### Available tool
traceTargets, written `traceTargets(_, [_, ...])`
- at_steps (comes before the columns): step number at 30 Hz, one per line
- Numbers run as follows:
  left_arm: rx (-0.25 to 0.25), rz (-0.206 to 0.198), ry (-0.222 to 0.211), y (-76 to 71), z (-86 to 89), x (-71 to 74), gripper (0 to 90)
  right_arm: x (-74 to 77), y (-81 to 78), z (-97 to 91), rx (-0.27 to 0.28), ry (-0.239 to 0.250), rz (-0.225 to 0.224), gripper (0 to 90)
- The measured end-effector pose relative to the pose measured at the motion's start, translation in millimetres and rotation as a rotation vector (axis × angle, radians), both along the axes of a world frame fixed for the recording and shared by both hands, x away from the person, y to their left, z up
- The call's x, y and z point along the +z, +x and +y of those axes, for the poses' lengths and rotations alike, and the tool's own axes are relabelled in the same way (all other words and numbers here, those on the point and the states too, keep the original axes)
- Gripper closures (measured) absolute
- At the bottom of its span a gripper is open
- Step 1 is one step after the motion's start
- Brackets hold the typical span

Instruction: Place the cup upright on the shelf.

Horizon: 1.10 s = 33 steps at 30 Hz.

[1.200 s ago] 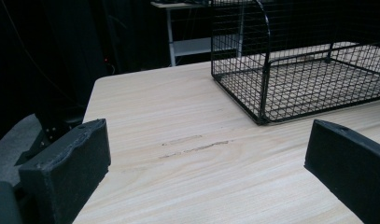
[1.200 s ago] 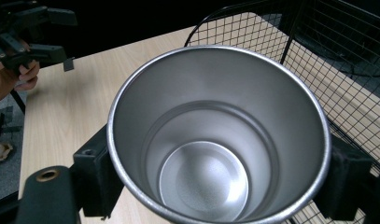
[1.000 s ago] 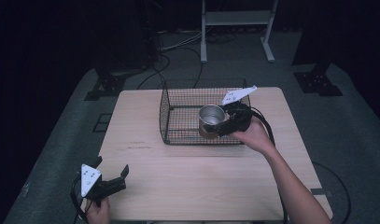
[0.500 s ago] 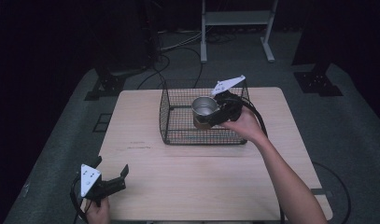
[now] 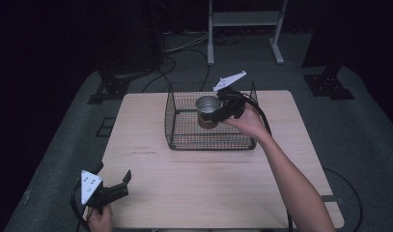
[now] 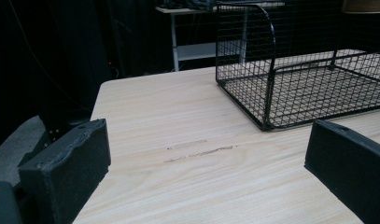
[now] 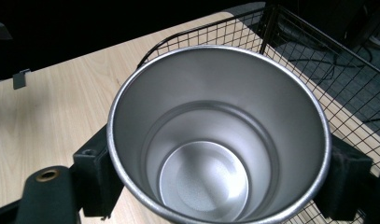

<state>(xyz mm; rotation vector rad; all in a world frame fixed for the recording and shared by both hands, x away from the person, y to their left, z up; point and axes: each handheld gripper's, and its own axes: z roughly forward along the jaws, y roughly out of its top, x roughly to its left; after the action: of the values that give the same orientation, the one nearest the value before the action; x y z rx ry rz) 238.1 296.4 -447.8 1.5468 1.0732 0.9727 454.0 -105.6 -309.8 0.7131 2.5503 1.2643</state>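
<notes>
**Steel cup held over the wire basket**

Steel cup (image 5: 207, 110) sits upright, mouth open, clamped between the jaws of the right gripper (image 5: 222, 110) at upper centre of the high view, above the black wire basket (image 5: 184, 126) on the wooden table (image 5: 208, 179). At lower left, the left gripper (image 5: 118, 186) rests near the table's edge, jaws apart around nothing.

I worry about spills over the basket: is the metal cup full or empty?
Empty. The right gripper view looks straight into the shiny steel cup and shows its bare, dry bottom, with nothing inside.
</notes>
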Motion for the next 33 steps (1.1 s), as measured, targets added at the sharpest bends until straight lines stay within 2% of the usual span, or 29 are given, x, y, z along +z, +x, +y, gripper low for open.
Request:
traceTargets(9, [0.005, -0.002, -0.001, 0.0, 1.9, 0.1, 0.0, -0.5, 20.8, 4.2, -0.045, -0.023, 0.016, 17.8])
traceTargets(18, [0.012, -0.003, -0.007, -1.3, 4.4, 0.2, 0.0, -1.7, 36.6, 6.8, -0.071, -0.015, 0.030, 17.8])
traceTargets(28, [0.015, -0.008, -0.005, -1.9, 6.4, 0.1, 0.0, -29.1, 54.9, 12.1, -0.117, -0.032, 0.083, 17.8])
traceTargets(33, [0.016, -0.008, -0.011, -2.0, 5.4, 0.1, 0.0, -36.1, 58.9, 10.1, -0.125, -0.028, 0.101, 17.8])
